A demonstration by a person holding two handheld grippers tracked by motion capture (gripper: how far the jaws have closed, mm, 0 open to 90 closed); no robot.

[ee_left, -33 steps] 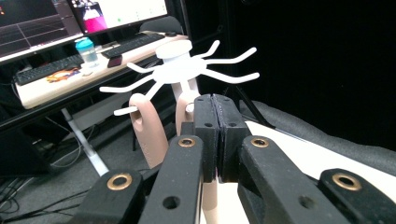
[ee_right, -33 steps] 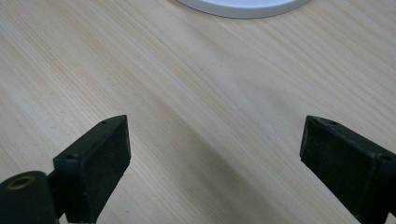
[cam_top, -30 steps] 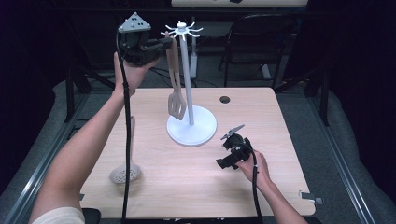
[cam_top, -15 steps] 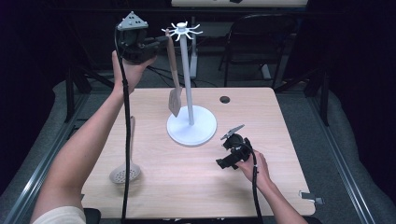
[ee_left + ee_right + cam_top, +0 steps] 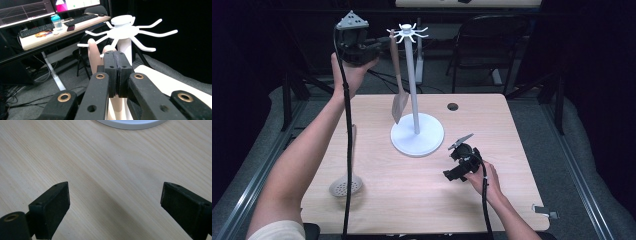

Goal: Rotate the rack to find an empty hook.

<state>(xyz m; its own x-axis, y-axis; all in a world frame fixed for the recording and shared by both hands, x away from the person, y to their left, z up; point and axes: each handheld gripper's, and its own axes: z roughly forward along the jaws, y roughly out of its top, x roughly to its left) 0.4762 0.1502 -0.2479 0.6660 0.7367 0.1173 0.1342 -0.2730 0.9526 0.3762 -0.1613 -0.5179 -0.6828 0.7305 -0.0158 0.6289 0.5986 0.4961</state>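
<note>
The left gripper (image 5: 379, 46) is clamping its jaws on the handle top of a beige wooden slotted spatula (image 5: 398, 97), holding it raised at the hook arms of the white utensil stand with a round base (image 5: 417, 135). The spatula blade is hanging just beside the stand's pole, above the light wooden table (image 5: 507, 130). The right gripper (image 5: 451, 176) is resting on the table near the base, jaws standing wide apart. A perforated beige skimmer (image 5: 346, 185) is lying at the table's left.

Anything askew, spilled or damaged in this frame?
Nothing spilled or broken. The wooden spatula hangs tilted at the white rack, its handle top clamped in the left gripper. A slotted spoon lies flat on the table; the right gripper rests open.
</note>
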